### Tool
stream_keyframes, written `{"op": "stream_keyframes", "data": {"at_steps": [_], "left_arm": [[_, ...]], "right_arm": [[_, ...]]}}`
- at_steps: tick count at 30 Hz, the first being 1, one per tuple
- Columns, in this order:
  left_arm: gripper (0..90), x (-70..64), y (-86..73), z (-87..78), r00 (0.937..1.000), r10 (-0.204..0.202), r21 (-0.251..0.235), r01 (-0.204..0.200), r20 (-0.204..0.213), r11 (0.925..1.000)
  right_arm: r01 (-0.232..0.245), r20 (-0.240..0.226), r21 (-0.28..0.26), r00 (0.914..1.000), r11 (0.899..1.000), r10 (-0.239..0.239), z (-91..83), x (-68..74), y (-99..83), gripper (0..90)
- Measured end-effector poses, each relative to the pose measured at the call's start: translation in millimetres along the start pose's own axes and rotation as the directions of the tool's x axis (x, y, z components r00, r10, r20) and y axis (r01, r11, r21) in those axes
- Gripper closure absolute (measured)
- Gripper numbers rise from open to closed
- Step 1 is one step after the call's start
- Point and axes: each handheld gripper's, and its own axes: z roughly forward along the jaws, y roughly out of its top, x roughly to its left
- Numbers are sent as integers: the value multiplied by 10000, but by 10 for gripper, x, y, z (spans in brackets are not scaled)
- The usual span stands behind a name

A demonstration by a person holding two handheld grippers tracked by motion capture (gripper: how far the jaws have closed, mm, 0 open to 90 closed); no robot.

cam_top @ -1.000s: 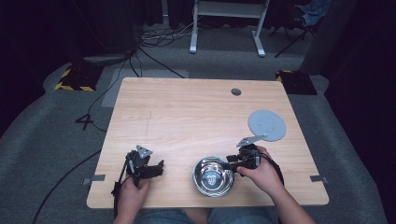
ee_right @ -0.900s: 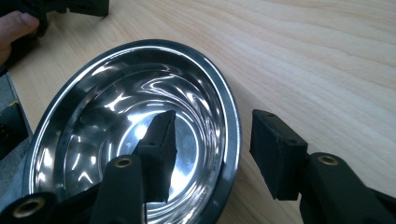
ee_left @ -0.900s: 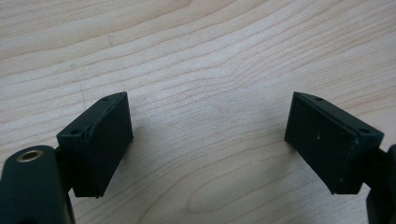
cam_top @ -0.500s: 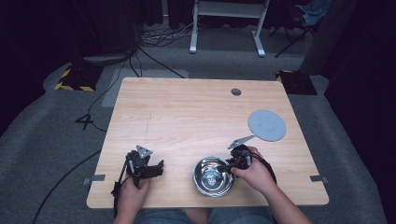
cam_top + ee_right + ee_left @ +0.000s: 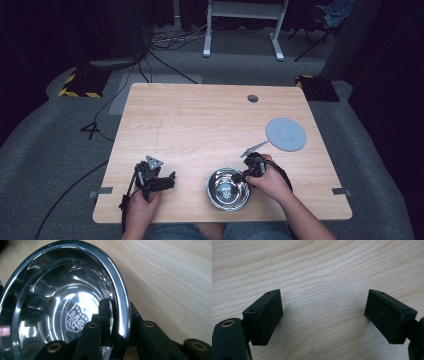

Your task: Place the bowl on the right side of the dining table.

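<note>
Shiny round stainless-steel bowl point(image 5: 228, 188) standing on the pale wooden table point(image 5: 200, 125) at its near edge, rim pinched between the closed jaws of the right gripper point(image 5: 243, 175), one jaw inside and one outside. Left of the bowl, well apart: left gripper point(image 5: 170, 178), jaws wide, nothing between. Beyond the bowl, toward the right: flat grey round disc point(image 5: 285, 134).

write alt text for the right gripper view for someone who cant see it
The right gripper is shut on the rim of a shiny metal bowl, one jaw inside and one outside. A crest is stamped in the bowl's bottom, and a light wooden table lies beneath.
</note>
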Motion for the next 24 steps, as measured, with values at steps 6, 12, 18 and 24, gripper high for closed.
{"op": "stream_keyframes", "data": {"at_steps": [6,12,18,24], "left_arm": [[151,0,0,0,10000,3,4,-3,5,10000],[151,0,0,0,10000,4,3,-4,-1,10000],[151,1,0,0,10000,7,0,-7,-6,10000],[151,1,1,0,10000,5,7,-5,3,10000]], "right_arm": [[-420,-241,287,9988,9987,427,20,5,40,855],[-778,-194,68,9968,9969,779,-19,29,70,869],[-590,-4,-160,9983,9981,590,-116,58,128,869],[-504,444,-548,9976,9972,529,-297,102,248,863]]}}
